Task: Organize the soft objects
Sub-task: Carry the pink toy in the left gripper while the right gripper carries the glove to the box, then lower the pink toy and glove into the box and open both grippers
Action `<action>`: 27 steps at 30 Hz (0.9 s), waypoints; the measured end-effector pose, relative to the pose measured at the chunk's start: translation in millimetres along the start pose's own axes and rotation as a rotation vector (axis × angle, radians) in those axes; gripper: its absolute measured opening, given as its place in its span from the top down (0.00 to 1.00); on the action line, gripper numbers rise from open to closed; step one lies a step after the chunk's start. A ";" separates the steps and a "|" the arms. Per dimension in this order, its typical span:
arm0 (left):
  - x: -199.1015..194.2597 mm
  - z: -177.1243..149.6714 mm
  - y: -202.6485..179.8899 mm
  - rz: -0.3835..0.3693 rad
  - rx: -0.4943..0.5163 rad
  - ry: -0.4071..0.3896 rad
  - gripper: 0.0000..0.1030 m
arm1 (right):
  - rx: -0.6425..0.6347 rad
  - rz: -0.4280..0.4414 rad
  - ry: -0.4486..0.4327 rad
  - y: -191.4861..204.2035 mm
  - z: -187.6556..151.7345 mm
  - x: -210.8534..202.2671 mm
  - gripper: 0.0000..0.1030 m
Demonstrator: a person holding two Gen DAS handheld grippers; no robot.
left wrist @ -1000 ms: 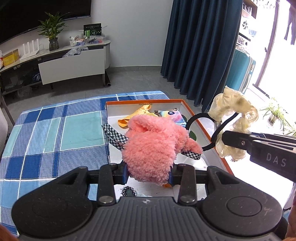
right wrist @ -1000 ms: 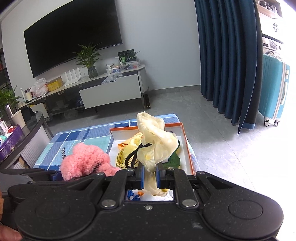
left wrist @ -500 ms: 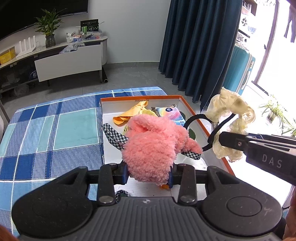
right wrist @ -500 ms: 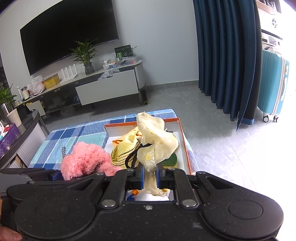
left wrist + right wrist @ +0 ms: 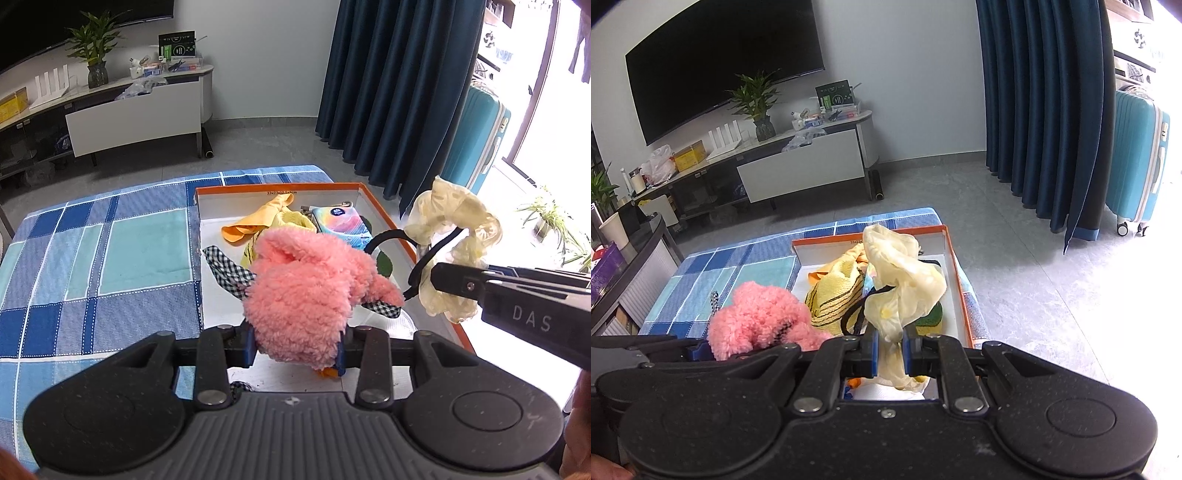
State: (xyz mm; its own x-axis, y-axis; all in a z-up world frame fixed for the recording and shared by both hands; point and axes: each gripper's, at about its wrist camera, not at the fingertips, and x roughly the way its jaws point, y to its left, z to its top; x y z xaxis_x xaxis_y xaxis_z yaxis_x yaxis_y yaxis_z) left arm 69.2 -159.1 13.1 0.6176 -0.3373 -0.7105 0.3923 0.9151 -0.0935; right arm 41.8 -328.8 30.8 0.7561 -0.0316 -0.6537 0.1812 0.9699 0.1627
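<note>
Left tool [image 5: 295, 349] with pink plush [image 5: 306, 295] above orange-rimmed box [image 5: 384, 218].

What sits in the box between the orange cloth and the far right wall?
A rainbow tissue pack lies between the orange cloth and the orange box wall, clearest in the left wrist view.

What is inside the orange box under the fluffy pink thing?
Inside the orange box: an orange cloth, a striped yellow hat and a colourful packet. The pink fluffy thing hides what lies beneath it.

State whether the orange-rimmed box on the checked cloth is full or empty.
Partly filled: the box holds a yellow cloth and a tissue pack, with white floor bare.
</note>
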 end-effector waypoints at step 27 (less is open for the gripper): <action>23.0 2.7 0.8 -0.004 -0.015 0.049 0.62 | 0.006 -0.021 -0.012 -14.7 -3.4 1.8 0.46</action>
State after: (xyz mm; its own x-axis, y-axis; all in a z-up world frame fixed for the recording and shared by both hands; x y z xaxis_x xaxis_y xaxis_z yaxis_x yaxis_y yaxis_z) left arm 85.6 -166.7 -1.4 0.5814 -0.3302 -0.7437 0.3840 0.9171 -0.1070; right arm 38.4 -342.3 24.8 0.7597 -0.0554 -0.6480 0.2009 0.9676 0.1528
